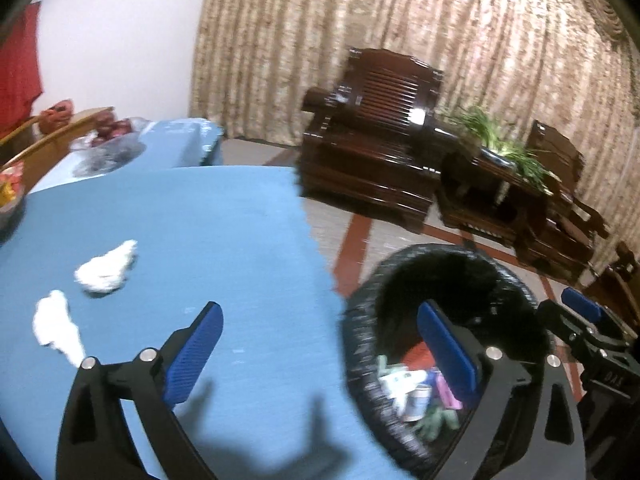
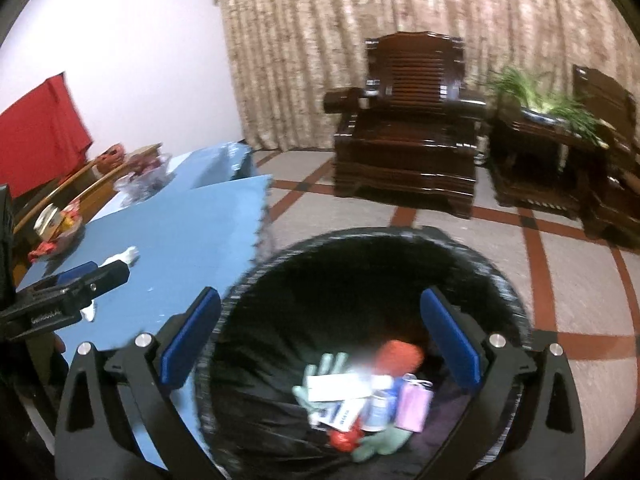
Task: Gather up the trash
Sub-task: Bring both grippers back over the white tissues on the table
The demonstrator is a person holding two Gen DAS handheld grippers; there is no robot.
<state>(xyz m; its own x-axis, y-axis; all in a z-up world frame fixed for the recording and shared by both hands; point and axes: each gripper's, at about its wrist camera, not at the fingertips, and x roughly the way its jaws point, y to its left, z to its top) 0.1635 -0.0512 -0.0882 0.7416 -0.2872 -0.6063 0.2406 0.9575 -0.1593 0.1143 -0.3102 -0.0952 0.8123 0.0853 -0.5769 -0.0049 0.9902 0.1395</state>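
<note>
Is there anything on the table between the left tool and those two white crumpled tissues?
No. In the left wrist view only bare blue tablecloth separates the open left tool from the tissues.

Two crumpled white tissues (image 1: 106,266) are counted on the blue bench (image 1: 200,240), at about nine o'clock in the left wrist view. One black-lined trash bin (image 2: 360,264) is seen at six o'clock in the right wrist view; the pieces of trash inside it (image 2: 360,400) are heaped and blurred and cannot be counted exactly. Two grippers are seen, a left gripper (image 1: 320,354) and a right gripper (image 2: 320,336). Two dark wooden armchairs (image 2: 408,128) are counted at twelve to three o'clock, with one side table (image 2: 536,160) between them bearing one green plant (image 2: 552,100).
</note>
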